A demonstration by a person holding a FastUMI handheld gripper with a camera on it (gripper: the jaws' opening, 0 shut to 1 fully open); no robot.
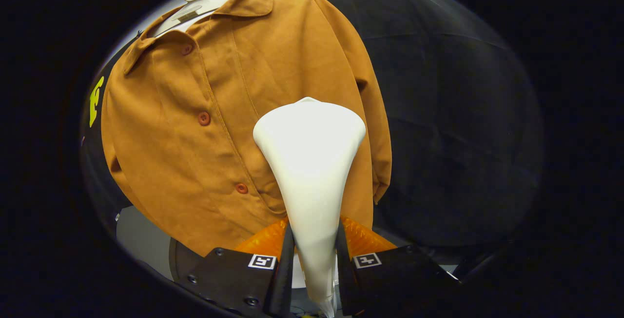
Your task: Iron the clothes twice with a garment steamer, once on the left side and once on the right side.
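Observation:
A rust-brown button-up shirt (pixel 219 103) hangs on a white hanger (pixel 197 3) in front of the black booth wall. A white garment steamer (pixel 312 162) rises between my fingers, its wide head up against the shirt's right half, beside the button placket. My gripper (pixel 314 254) is shut on the steamer's narrow handle, one finger pressing on each side. The steamer head hides part of the shirt's lower right front. The shirt's right sleeve (pixel 378 128) hangs just beyond the head.
Black cloth wall (pixel 453 113) stands to the right of the shirt and behind it. A pale surface (pixel 141 240) shows below the shirt's lower left hem.

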